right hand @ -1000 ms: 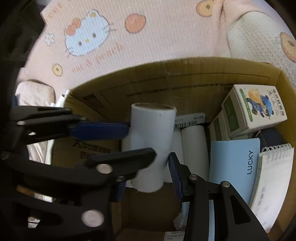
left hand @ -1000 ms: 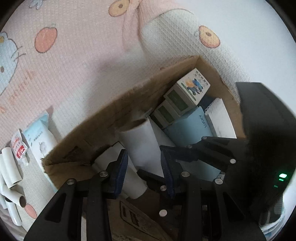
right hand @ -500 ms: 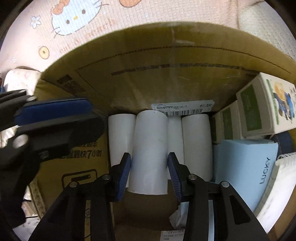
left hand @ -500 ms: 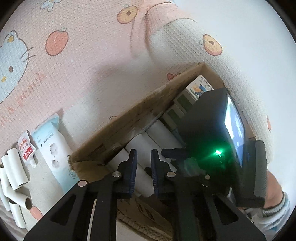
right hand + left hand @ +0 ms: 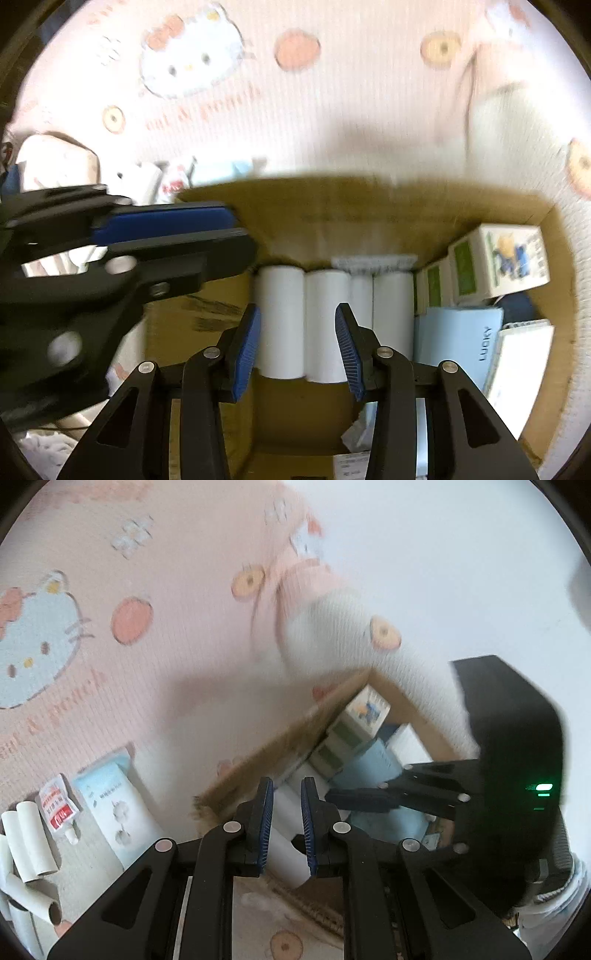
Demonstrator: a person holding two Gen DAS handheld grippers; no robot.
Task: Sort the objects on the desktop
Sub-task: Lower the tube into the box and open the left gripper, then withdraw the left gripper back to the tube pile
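An open cardboard box (image 5: pixel 369 206) lies on a pink cartoon-print cloth (image 5: pixel 147 664). Several white paper rolls (image 5: pixel 280 314) lie side by side on its floor. My right gripper (image 5: pixel 298 314) hangs above the two left rolls, jaws apart, touching neither. In the left wrist view, the right gripper (image 5: pixel 369 786) reaches into the box from the right. My left gripper (image 5: pixel 287 786) hovers over the box's near-left corner with a narrow gap and nothing between the pads. It also shows side-on as the left gripper (image 5: pixel 236 229) in the right wrist view.
The right side of the box holds white-and-green cartons (image 5: pixel 498 258), a pale blue notebook (image 5: pixel 458 343) and a spiral notepad (image 5: pixel 524 362). Outside, at the left, lie several cardboard tubes (image 5: pixel 29 842), a red-and-white sachet (image 5: pixel 57 805) and a pale blue packet (image 5: pixel 110 812).
The left jaws narrowed from wide, and that gripper pulled up and back from the box. The right gripper laid its roll in the row, then rose off it.
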